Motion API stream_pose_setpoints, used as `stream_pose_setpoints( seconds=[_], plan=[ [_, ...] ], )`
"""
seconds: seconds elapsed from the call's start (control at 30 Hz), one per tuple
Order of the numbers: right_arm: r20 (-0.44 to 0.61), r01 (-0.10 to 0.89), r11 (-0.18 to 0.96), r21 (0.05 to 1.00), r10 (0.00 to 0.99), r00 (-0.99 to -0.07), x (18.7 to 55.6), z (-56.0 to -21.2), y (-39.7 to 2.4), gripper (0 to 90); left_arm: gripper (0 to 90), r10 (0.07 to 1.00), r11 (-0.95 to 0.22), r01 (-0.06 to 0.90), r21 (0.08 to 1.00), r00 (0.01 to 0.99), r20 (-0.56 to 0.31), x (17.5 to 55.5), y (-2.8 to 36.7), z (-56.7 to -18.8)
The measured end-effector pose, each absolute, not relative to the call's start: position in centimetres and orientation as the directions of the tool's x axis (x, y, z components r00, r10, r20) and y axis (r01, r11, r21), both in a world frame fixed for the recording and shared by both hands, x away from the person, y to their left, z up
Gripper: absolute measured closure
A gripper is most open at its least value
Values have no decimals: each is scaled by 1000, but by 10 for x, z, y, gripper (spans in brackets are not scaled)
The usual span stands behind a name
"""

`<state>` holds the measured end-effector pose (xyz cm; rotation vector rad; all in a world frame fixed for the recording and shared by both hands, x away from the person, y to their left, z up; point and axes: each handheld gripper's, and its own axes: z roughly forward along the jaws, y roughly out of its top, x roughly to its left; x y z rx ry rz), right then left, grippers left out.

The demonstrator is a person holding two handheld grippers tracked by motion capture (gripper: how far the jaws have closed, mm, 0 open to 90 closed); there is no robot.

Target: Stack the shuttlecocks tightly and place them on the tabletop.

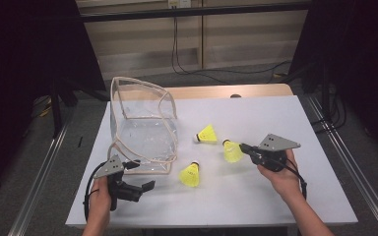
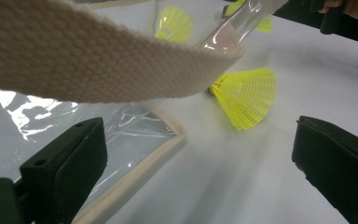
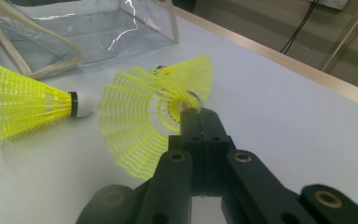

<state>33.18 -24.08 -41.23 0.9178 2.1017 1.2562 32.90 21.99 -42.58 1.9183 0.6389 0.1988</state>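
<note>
Left gripper [image 1: 145, 186] fingers spread, strap of clear bag [image 1: 142, 123] close above. Right gripper [image 3: 189, 112] fingers pinched on shuttlecock [image 3: 144, 123] skirt: judged light, springy, crushable; firmer hold expected at cork.

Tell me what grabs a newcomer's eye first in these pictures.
Three bright yellow plastic shuttlecocks on the white table: the right gripper pinches one, another lies behind it, and a third lies by the clear plastic bag with beige webbing trim at the left.
</note>
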Motion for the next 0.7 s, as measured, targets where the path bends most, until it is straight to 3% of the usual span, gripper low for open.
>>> stream_pose_setpoints(
  seconds=[0.7],
  plan=[
    [-112, 315, 339, 887, 817, -566, 352, -423, -248, 900, 34, 516, -304, 342, 889, 844, -148, 329, 220, -426]
  ],
)
